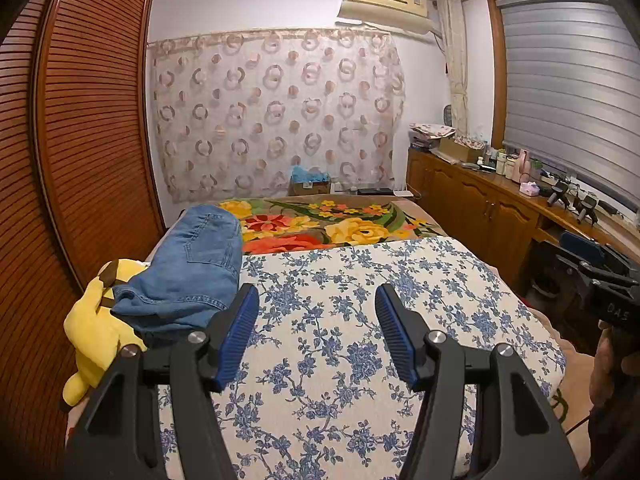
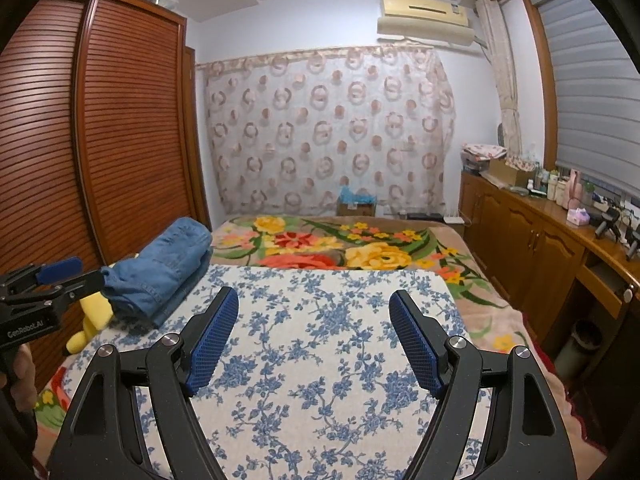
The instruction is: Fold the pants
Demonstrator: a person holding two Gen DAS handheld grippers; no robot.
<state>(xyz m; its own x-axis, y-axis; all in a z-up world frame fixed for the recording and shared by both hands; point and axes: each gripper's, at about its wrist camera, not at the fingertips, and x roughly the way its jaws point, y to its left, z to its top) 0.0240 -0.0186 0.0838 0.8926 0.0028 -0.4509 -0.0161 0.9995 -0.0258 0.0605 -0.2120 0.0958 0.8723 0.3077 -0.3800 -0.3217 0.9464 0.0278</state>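
Reading outward from the fingers, I find the left gripper (image 1: 317, 312) and right gripper (image 2: 314, 320) both parted and empty above the blue-flowered cloth (image 1: 360, 280). One pair of denim pants (image 1: 192, 268) lies bundled at the bed's left edge, partly on one yellow plush toy (image 1: 92, 332). Denim should handle soft but weighty; I recommend gripping the hem.

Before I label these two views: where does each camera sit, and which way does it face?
Left wrist: on the left gripper, facing along the bed to the curtain; its open fingers show, the right gripper at the right edge.
Right wrist: on the right gripper, facing likewise; its open fingers show, the left gripper and a hand at the left edge.
Shared: jeans, yellow plush, bed, curtain.
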